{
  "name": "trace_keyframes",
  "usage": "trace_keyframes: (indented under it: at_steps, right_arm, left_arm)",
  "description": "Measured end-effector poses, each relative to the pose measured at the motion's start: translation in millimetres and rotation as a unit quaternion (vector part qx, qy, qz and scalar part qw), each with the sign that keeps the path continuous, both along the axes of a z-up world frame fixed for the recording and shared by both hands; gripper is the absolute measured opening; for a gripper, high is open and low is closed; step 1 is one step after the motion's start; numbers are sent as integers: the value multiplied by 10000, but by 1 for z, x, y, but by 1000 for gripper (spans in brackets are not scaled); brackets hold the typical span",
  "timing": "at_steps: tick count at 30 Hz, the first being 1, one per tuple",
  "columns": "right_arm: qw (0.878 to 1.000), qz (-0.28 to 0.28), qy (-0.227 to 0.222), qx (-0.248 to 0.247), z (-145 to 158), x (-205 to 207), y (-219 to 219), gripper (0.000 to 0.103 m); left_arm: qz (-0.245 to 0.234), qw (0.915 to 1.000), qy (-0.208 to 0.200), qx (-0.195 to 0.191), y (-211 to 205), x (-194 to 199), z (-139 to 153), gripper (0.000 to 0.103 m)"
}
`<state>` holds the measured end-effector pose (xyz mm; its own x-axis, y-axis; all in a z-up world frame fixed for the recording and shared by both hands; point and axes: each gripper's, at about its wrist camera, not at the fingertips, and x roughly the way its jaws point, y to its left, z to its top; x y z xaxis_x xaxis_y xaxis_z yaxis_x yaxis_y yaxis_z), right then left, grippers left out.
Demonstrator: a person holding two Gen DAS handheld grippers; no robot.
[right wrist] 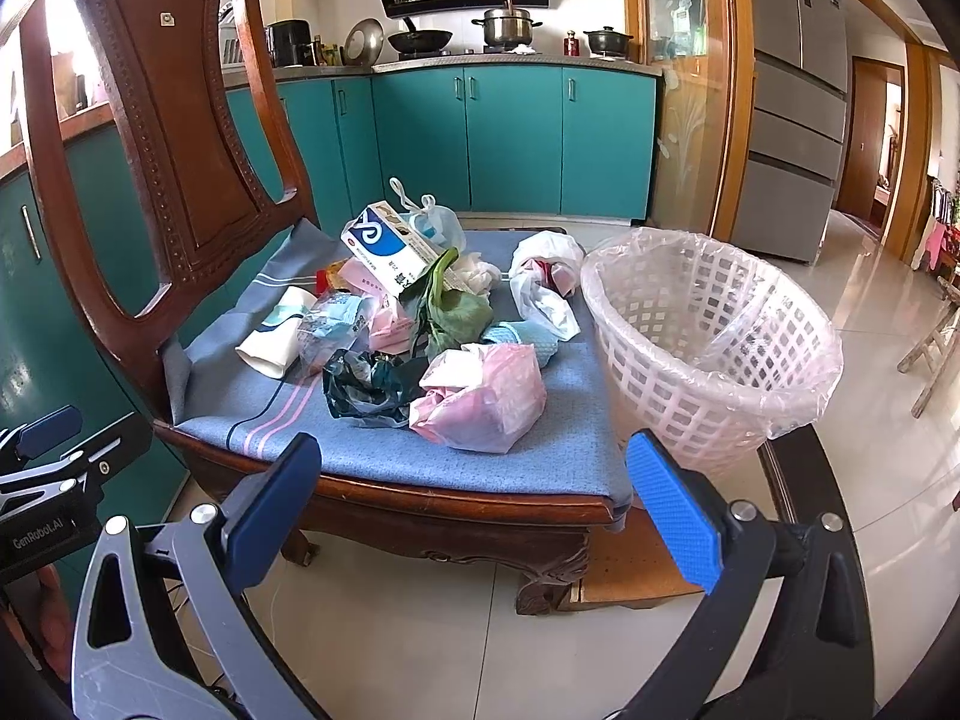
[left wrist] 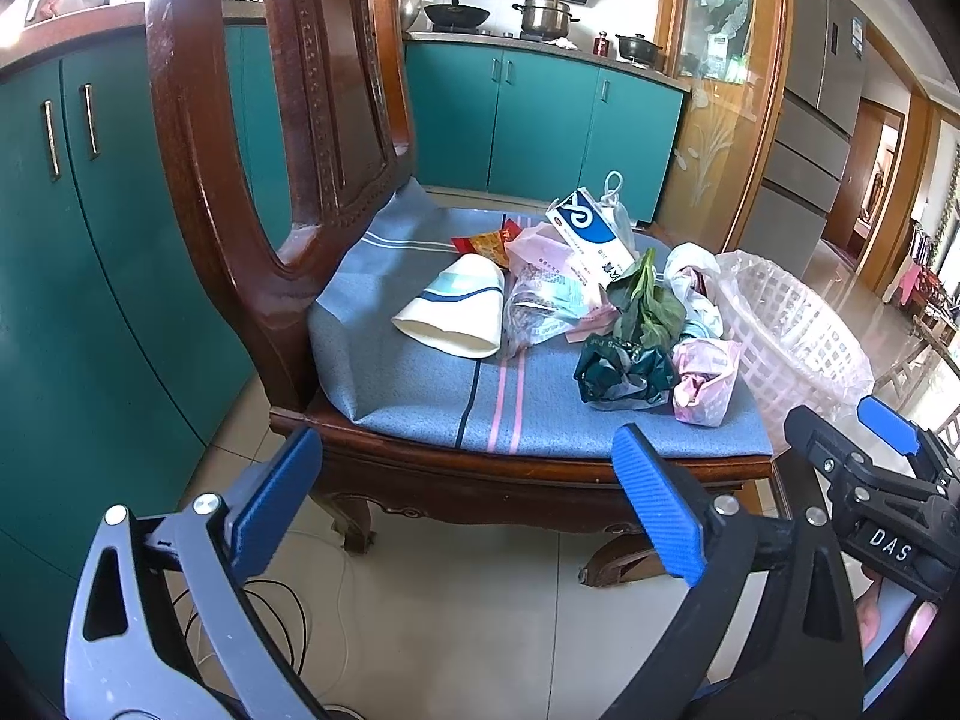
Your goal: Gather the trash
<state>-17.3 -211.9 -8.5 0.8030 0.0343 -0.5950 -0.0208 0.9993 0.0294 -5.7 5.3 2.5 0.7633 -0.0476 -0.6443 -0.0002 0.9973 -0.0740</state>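
Note:
A pile of trash lies on a wooden chair's blue cushion [right wrist: 384,450]: a crumpled pink bag [right wrist: 480,399], a dark green wrapper [right wrist: 366,387], a green leaf [right wrist: 450,306], a white paper cup [left wrist: 456,312], a blue-white box [right wrist: 384,246] and white plastic bags [right wrist: 546,276]. A white lattice basket [right wrist: 714,348] lined with clear plastic stands right of the chair. My left gripper [left wrist: 474,504] is open and empty, in front of the chair's front edge. My right gripper [right wrist: 480,504] is open and empty, below the pink bag. The right gripper also shows in the left wrist view [left wrist: 882,420].
The chair's tall carved back [right wrist: 174,138] rises on the left. Teal kitchen cabinets [right wrist: 510,138] stand behind, with pots on the counter. A grey fridge [right wrist: 798,108] stands far right. Cables [left wrist: 282,618] lie on the tiled floor under my left gripper.

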Motion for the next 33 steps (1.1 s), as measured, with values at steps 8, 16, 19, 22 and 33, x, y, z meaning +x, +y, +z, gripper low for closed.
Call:
trace_keyframes:
  at_steps: [8,16,19,22,33]
  right_arm:
    - [10000,4,-1,-6,0,0,1,100]
    - [10000,8,5,-8,-1,0,1,100]
    - [10000,14,11,-16,-1,1,0,100]
    - [10000,20,15,-24,-2,1,1,100]
    - [10000,31,26,-37,-4,1,3,100]
  left_arm:
    - [-22,10000,-10,12,-3,-3,0,98]
    - [-33,10000,-6,9,-4,-4,0,98]
    - [-38,10000,-4,27,-5,-4,0,99]
    - [-40,10000,3,25,-7,-3,0,99]
    - [-52,10000,12,40,-3,-6,-1,99]
